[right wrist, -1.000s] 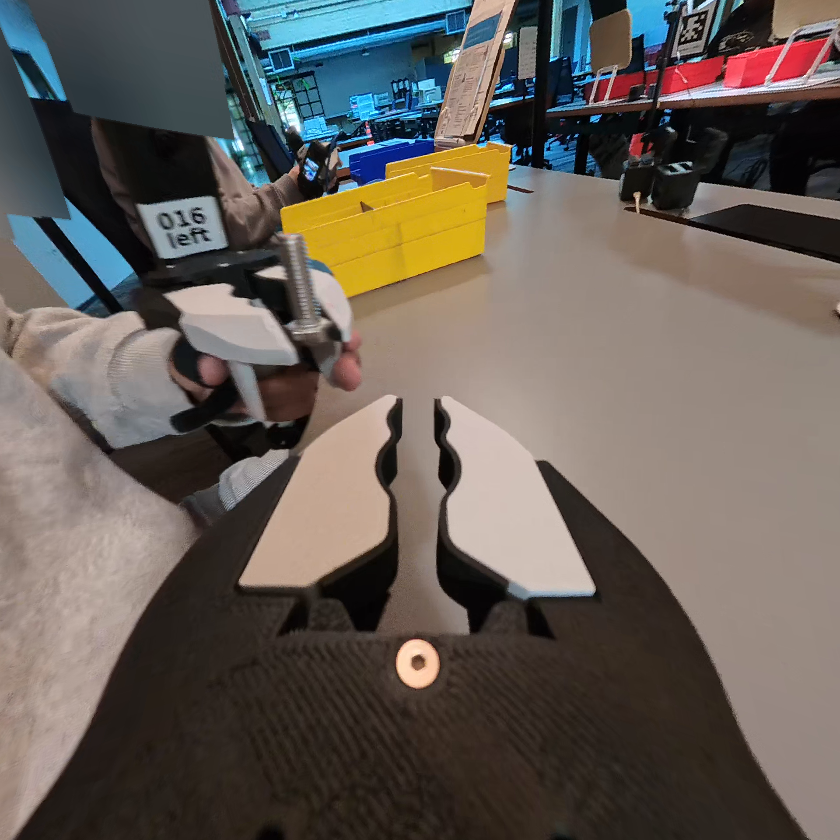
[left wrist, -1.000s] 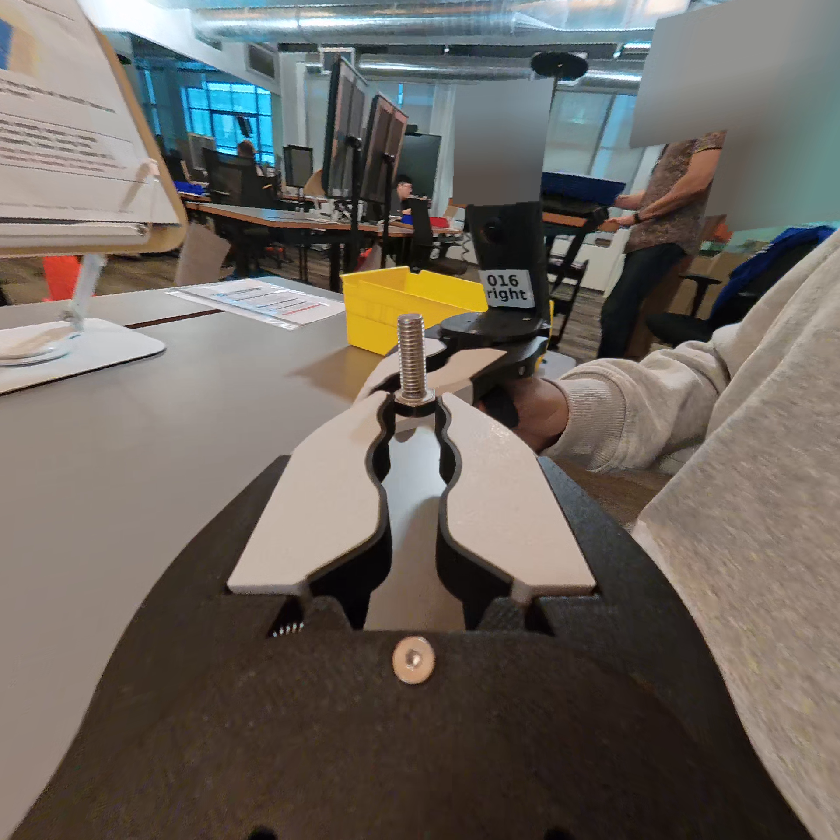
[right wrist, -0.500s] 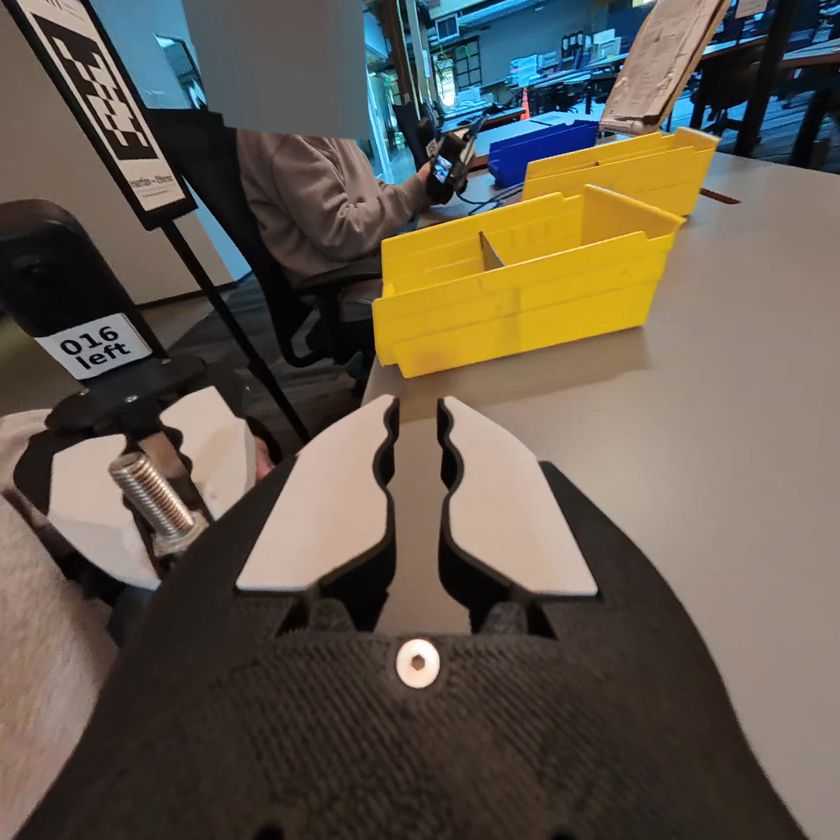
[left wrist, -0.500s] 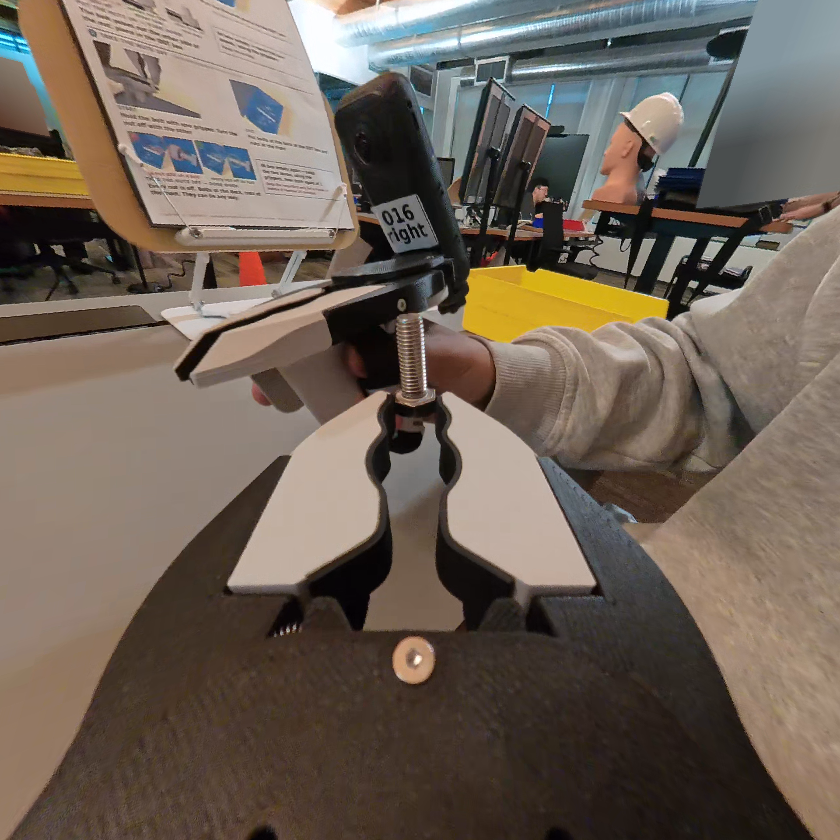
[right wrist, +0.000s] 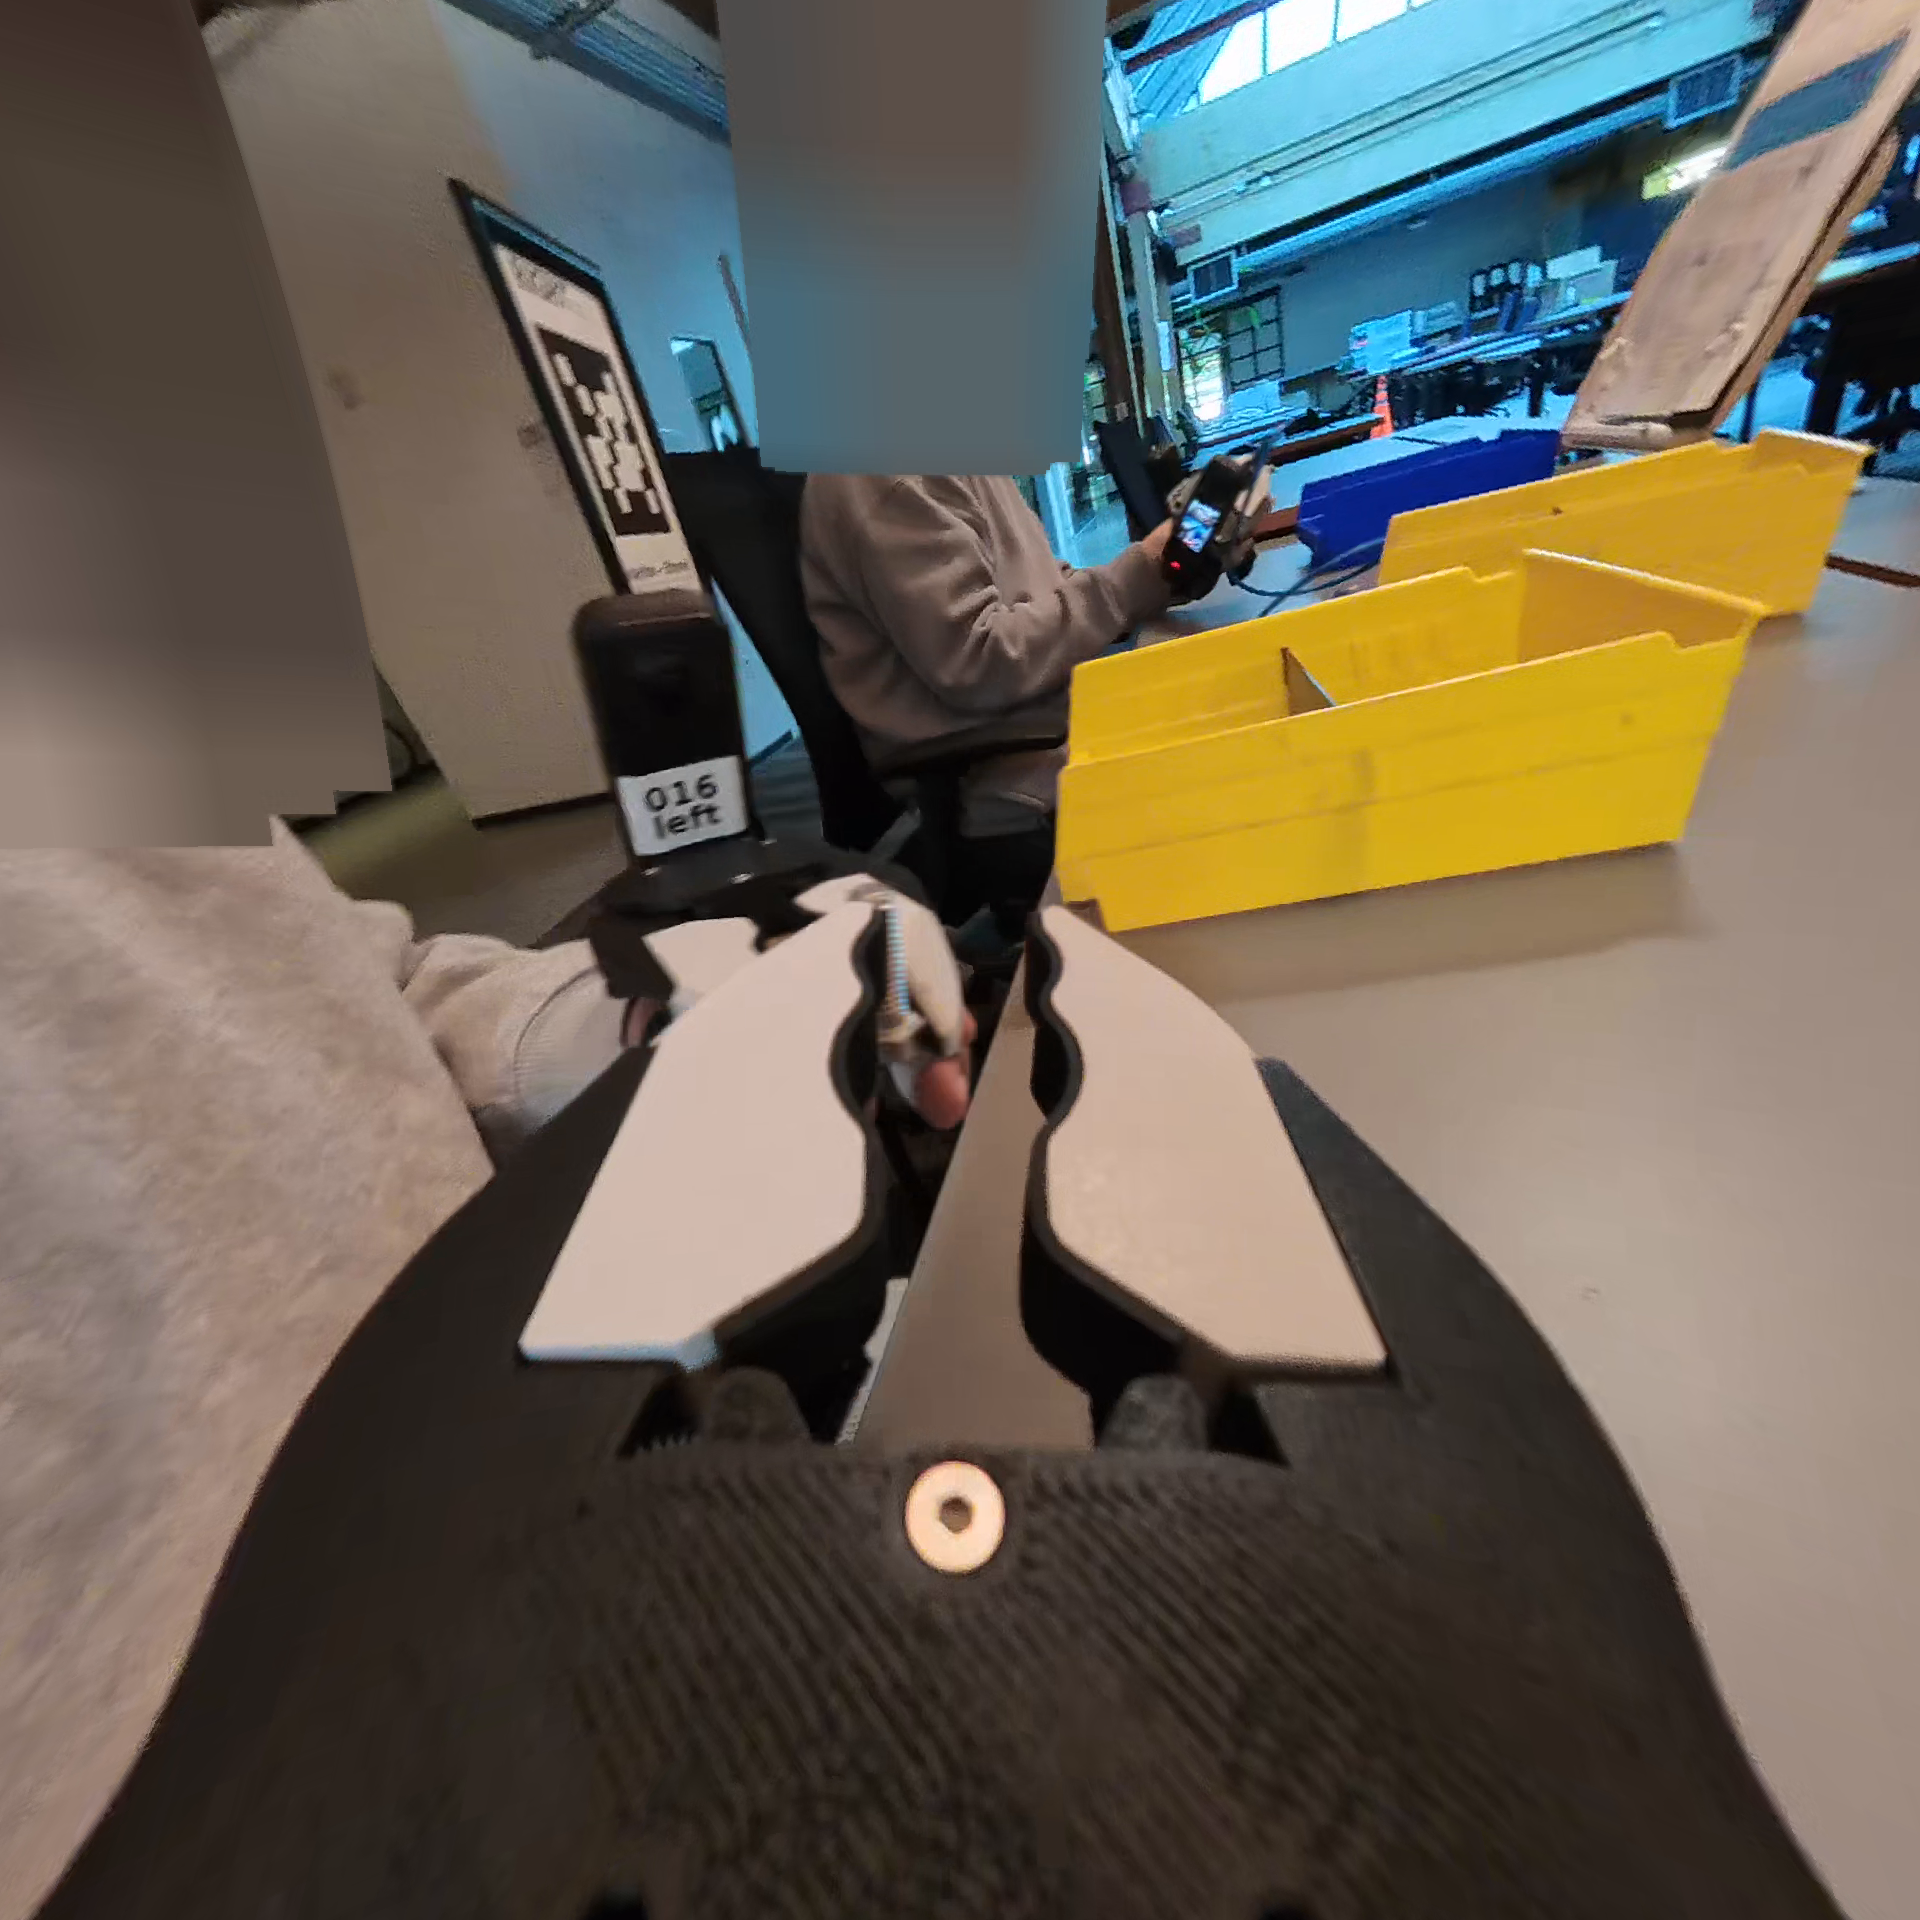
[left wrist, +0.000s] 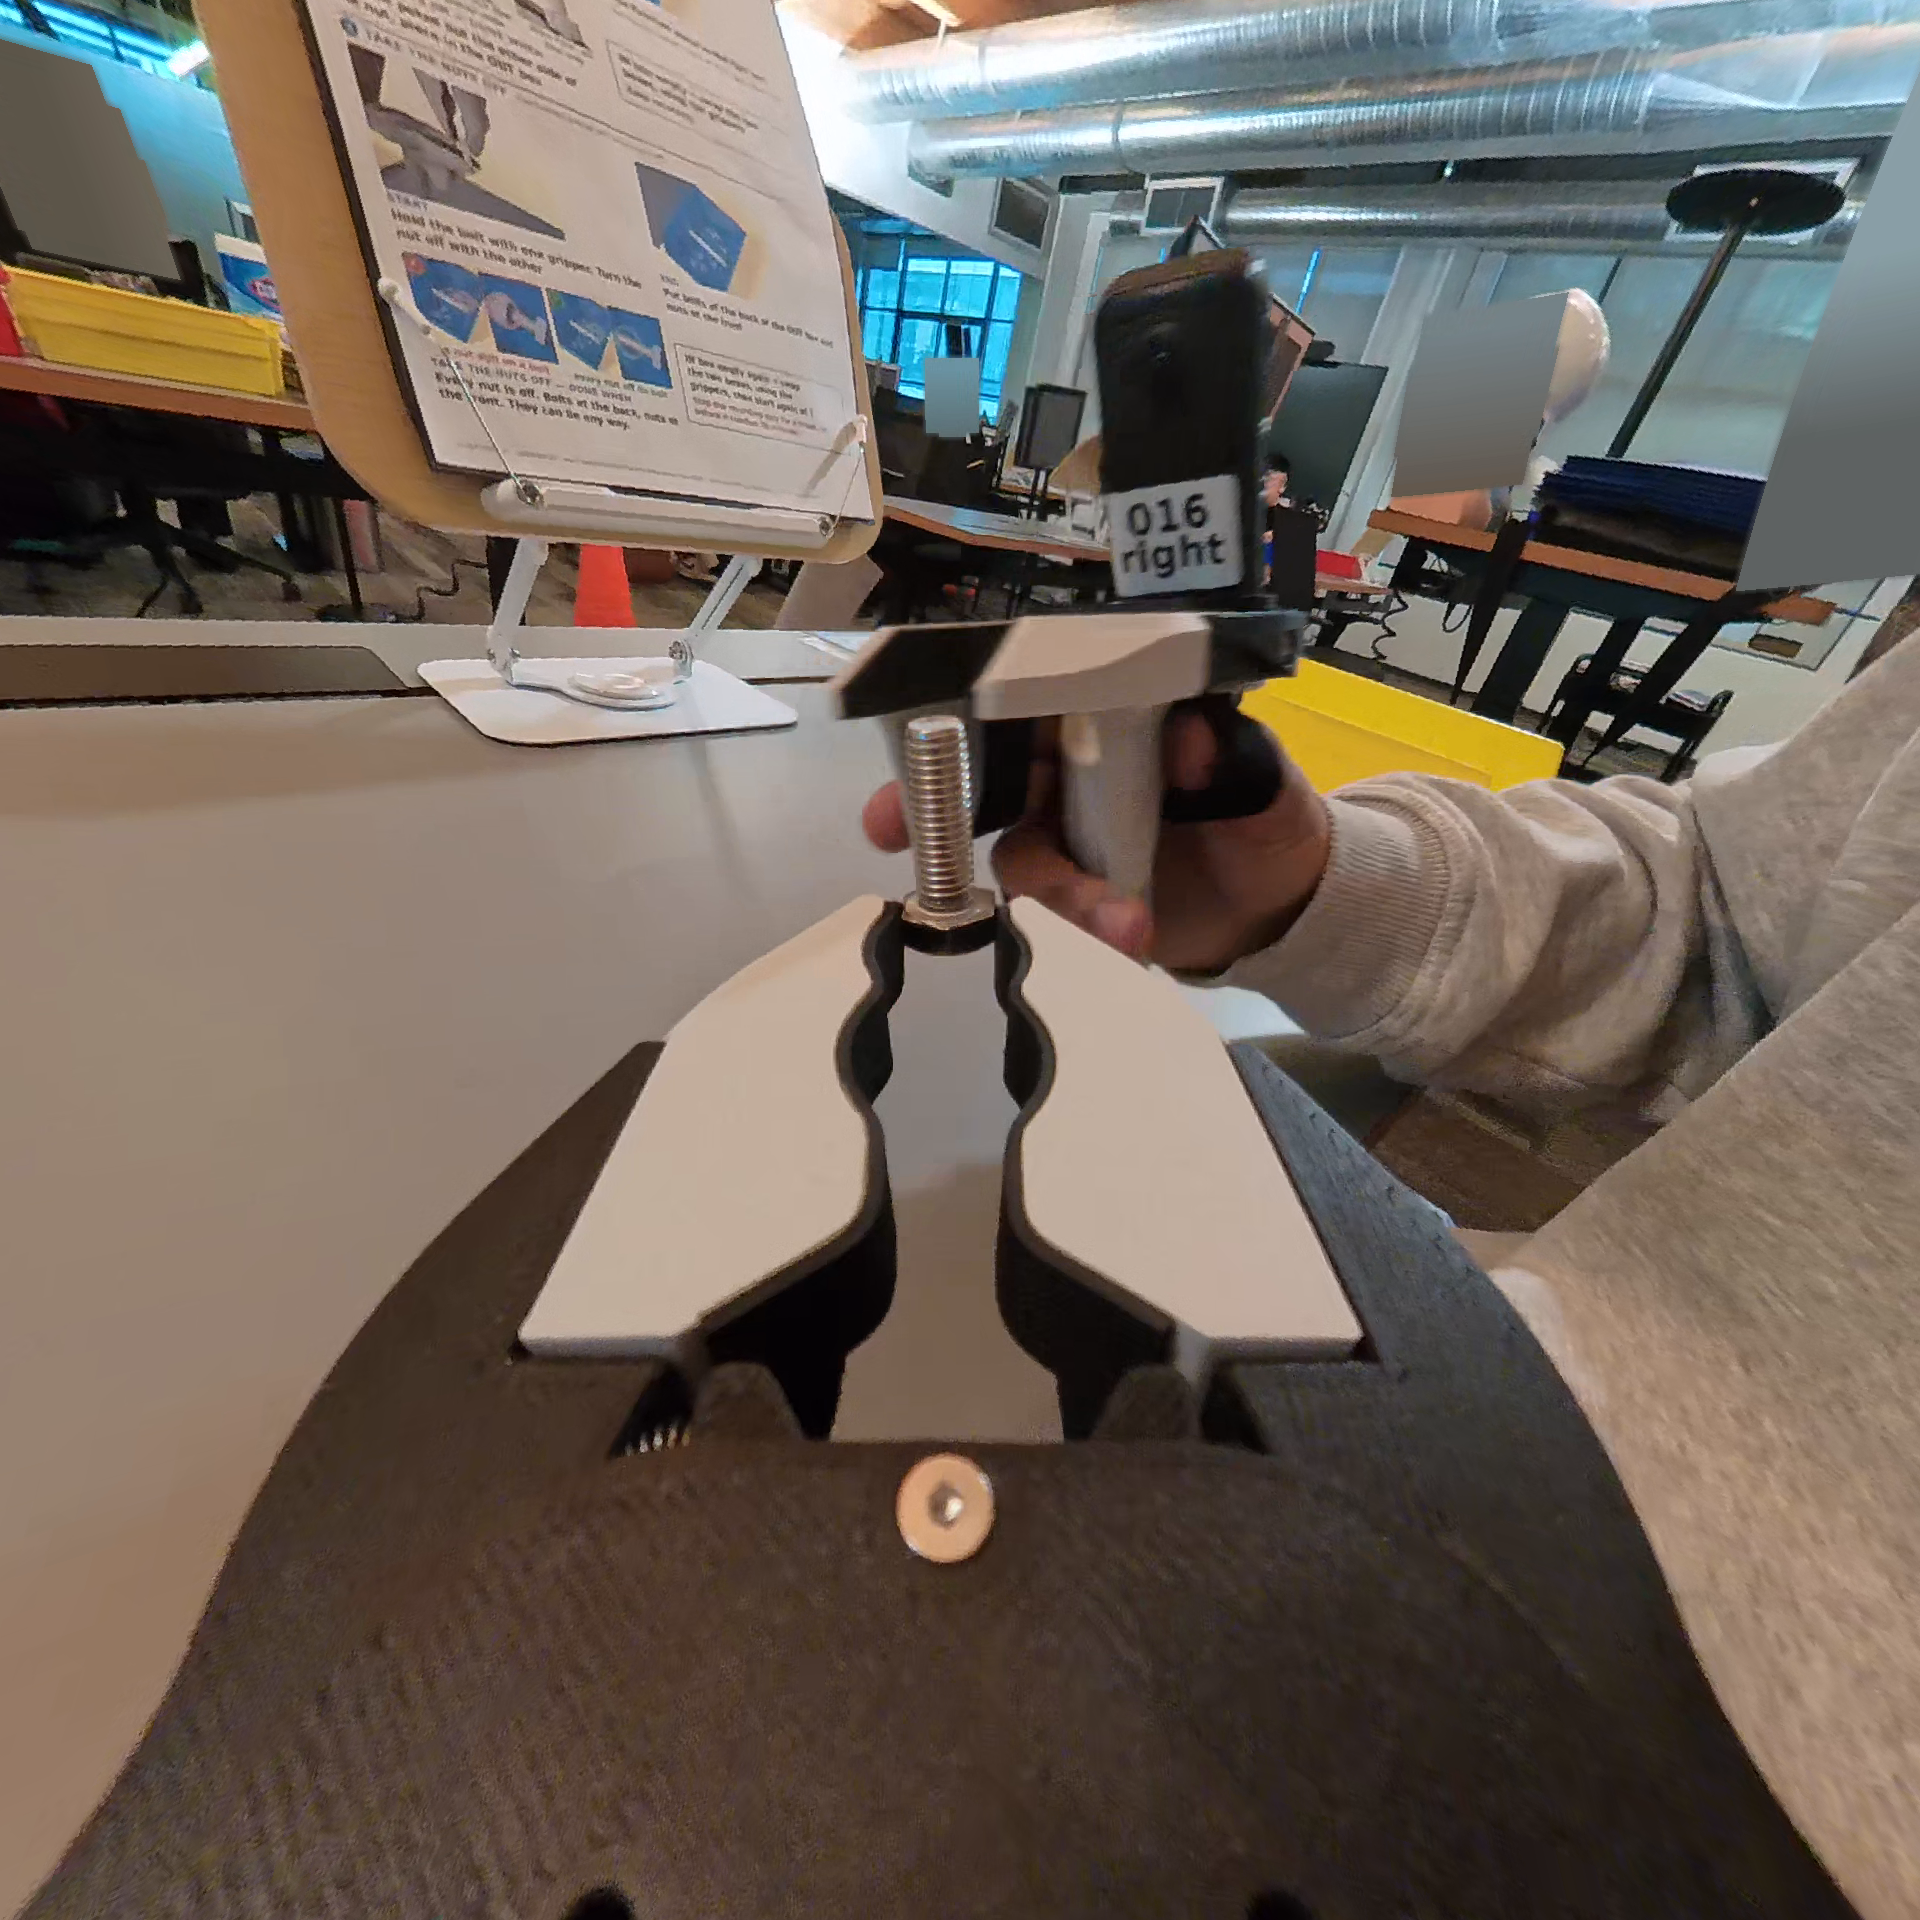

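My left gripper (left wrist: 943, 916) is shut on the hex head end of a steel bolt (left wrist: 938, 810), which stands upright from the fingertips with a nut (left wrist: 940, 906) at its base. My right gripper (left wrist: 935, 681) shows side-on here, its fingers level just above the bolt's top, held by a hand in a grey sleeve. In the right wrist view my right gripper (right wrist: 945, 920) is open with nothing between its fingers. Through the gap I see the bolt (right wrist: 896, 977) and the left gripper (right wrist: 727, 935) beyond and below, close to my left finger.
The grey table (right wrist: 1558, 1091) carries a divided yellow bin (right wrist: 1392, 769), with another yellow bin (right wrist: 1621, 509) and a blue bin (right wrist: 1423, 483) behind it. A document stand with a printed sheet (left wrist: 582, 260) stands at the far left. A seated person (right wrist: 935, 603) is beyond the table edge. Less than 4 cm separates the two grippers' tips.
The right gripper has swung round to sit just above the bolt, and its jaws have widened slightly. The left gripper has turned left, still holding the bolt upright.
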The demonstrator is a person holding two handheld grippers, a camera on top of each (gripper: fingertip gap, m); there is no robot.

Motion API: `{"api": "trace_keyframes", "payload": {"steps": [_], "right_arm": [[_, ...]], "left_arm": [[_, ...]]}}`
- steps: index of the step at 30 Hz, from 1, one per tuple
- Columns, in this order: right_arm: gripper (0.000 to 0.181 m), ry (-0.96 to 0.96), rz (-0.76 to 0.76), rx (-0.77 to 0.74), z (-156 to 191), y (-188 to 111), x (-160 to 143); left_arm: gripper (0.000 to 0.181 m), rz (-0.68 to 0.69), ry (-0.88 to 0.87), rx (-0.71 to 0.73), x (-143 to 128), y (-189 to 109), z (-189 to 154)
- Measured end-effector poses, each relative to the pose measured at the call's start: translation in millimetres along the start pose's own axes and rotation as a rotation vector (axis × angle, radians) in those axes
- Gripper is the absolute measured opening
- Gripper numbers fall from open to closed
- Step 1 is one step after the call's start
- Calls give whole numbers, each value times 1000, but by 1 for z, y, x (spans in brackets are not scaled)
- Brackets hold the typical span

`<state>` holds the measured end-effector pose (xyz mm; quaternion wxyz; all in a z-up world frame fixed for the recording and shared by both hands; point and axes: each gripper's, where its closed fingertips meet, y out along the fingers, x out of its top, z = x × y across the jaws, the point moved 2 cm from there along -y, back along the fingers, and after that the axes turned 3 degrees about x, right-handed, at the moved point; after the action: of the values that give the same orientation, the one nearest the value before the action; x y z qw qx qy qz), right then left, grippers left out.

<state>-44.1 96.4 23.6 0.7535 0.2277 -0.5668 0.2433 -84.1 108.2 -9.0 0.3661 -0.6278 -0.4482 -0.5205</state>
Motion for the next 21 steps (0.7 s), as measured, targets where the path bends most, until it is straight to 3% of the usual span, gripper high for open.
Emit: {"api": "trace_keyframes", "payload": {"steps": [8, 10, 21], "right_arm": [[17, -88, 112, -28, 21, -6, -26], [10, -95, 111, -22, 23, -6, -27], [10, -107, 119, -51, 23, -6, -27]], "left_arm": [[17, 64, 41, -56, -14, 10, -16], [17, 74, 52, -57, -16, 12, -19], [17, 67, 50, -62, -16, 13, -19]]}}
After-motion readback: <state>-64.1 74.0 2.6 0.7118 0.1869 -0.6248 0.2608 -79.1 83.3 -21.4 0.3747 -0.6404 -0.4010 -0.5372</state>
